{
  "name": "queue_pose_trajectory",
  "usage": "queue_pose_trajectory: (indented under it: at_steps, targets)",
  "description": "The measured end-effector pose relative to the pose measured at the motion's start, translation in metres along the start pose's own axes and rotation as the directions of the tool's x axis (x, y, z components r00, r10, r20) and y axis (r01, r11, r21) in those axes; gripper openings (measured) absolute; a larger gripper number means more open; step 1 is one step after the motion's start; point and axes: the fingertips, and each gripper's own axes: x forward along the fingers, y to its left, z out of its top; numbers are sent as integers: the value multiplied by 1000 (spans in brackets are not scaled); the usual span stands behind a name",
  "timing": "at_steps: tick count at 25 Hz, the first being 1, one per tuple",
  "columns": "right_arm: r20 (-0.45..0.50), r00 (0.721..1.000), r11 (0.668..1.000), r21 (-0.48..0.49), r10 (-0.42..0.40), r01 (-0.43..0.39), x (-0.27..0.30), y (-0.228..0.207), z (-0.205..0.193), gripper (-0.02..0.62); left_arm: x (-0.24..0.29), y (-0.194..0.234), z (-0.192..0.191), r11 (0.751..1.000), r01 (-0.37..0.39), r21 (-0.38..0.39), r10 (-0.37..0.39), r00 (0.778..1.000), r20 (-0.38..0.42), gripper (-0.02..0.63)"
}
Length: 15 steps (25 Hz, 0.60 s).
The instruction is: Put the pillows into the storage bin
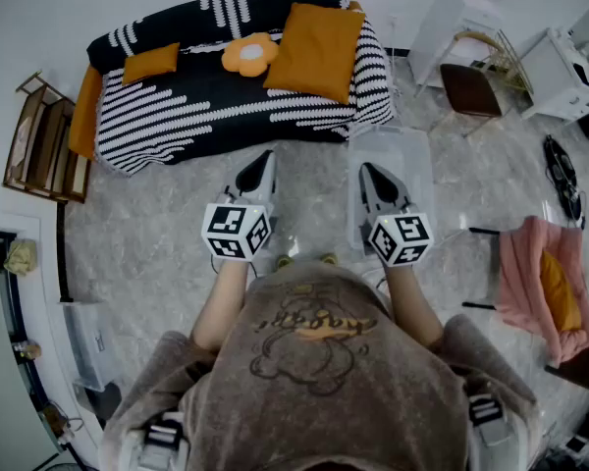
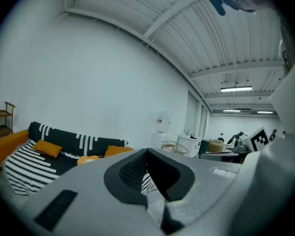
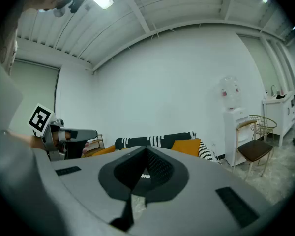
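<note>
On the black-and-white striped sofa [image 1: 226,106] lie a small orange pillow [image 1: 152,62], a flower-shaped pillow [image 1: 251,54] and a large orange pillow [image 1: 317,49]. A clear storage bin [image 1: 412,160] stands on the floor in front of the sofa's right end. My left gripper [image 1: 265,157] and right gripper [image 1: 367,170] are held side by side in front of the sofa, both shut with nothing in them. The right one hangs over the bin's near left part. The left gripper view shows the small pillow [image 2: 46,148] and flower pillow [image 2: 88,159] beyond the shut jaws. The large pillow [image 3: 187,146] shows in the right gripper view.
A wooden rack [image 1: 44,145] stands left of the sofa. A brown-seated chair [image 1: 471,86] and white cabinets [image 1: 452,18] are at the back right. A pink seat with an orange cushion [image 1: 550,283] is at the right. A clear lid [image 1: 88,341] leans at the lower left.
</note>
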Motion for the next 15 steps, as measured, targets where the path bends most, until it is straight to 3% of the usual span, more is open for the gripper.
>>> queue_pose_trajectory:
  at_steps: [15]
  targets:
    - [8,999,999,12,-35,35,17,17,-14,-5,2,22,-5,999,45,19,-44,999,-15,5]
